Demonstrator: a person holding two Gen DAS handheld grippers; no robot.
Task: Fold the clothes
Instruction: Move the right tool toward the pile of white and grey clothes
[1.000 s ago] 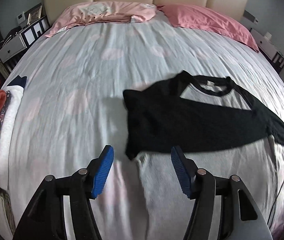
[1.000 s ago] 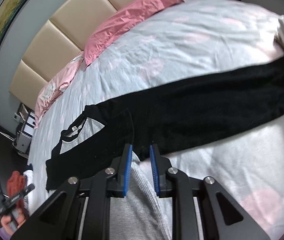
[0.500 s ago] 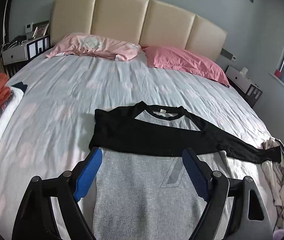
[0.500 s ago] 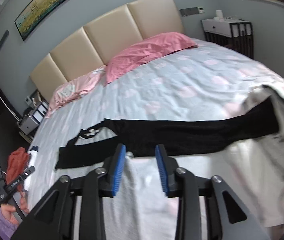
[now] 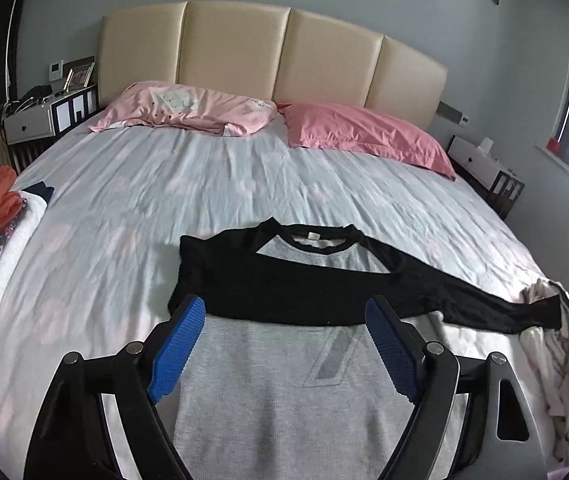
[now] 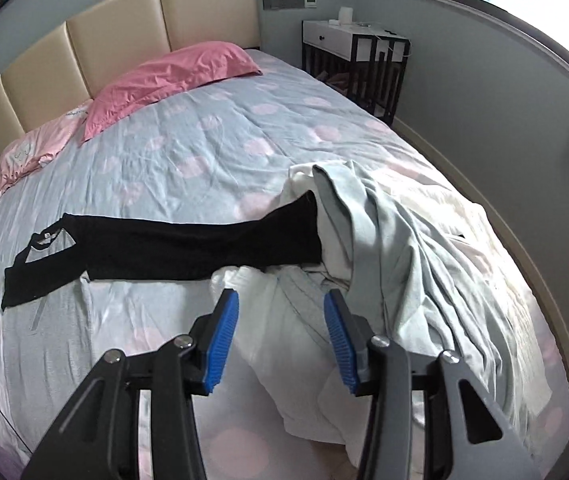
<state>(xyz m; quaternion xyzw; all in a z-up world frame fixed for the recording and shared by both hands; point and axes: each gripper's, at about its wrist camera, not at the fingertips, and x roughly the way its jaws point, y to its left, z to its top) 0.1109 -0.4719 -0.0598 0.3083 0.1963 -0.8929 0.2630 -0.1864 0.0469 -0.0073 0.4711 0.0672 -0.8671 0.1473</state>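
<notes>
left gripper (image 5: 286, 344): jaws spread wide, nothing between the pads, angled downward
right gripper (image 6: 280, 338): jaws opening, nothing gripped between the pads, angled steeply downward

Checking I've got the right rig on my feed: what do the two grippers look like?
Both look alike. The left gripper has two black angular fingers with silver pivot screws and bright blue ribbed pads on the inner faces. The right gripper is the same build: black linkage arms with triangular cut-outs, silver screws, blue ribbed pads. No cables or markings show on either.
</notes>
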